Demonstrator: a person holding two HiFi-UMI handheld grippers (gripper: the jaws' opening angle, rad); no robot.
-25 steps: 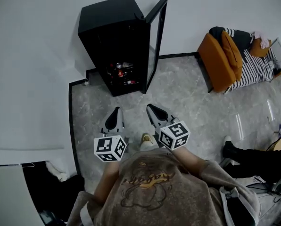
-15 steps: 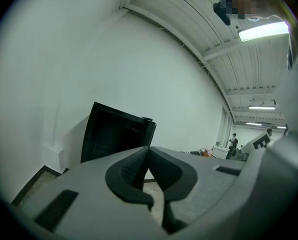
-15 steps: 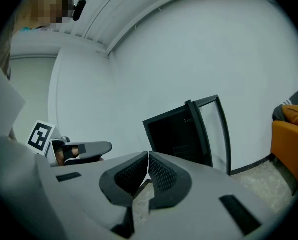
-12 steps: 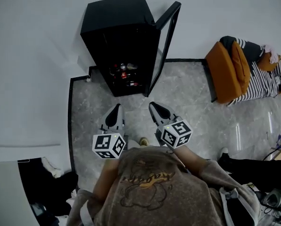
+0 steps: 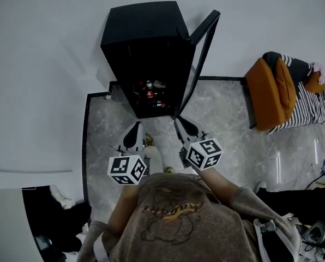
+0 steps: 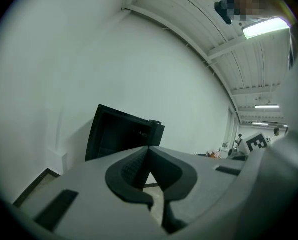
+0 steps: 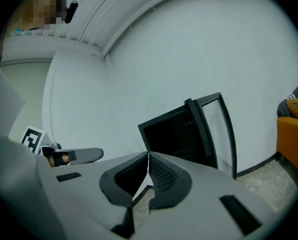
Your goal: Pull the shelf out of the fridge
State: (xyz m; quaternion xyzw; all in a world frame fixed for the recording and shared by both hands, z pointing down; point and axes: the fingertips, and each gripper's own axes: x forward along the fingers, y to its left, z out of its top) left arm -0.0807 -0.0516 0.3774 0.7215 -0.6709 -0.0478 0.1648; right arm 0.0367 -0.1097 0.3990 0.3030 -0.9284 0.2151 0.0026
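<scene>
Left tongs [image 5: 134, 126] and right tongs [image 5: 178, 121], both closed on nothing, held before the open-doored fridge [image 5: 146, 42]; the can-bearing shelf [image 5: 150, 98] sits low inside it.

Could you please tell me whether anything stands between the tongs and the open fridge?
Nothing visible does. The door of the fridge stands open to the right, and only bare floor lies between the opening and the shut, empty left tongs and right tongs.

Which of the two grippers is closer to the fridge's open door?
The right gripper: its tip sits just below the bottom corner of the open door, while the left gripper is further left, away from the door.
</scene>
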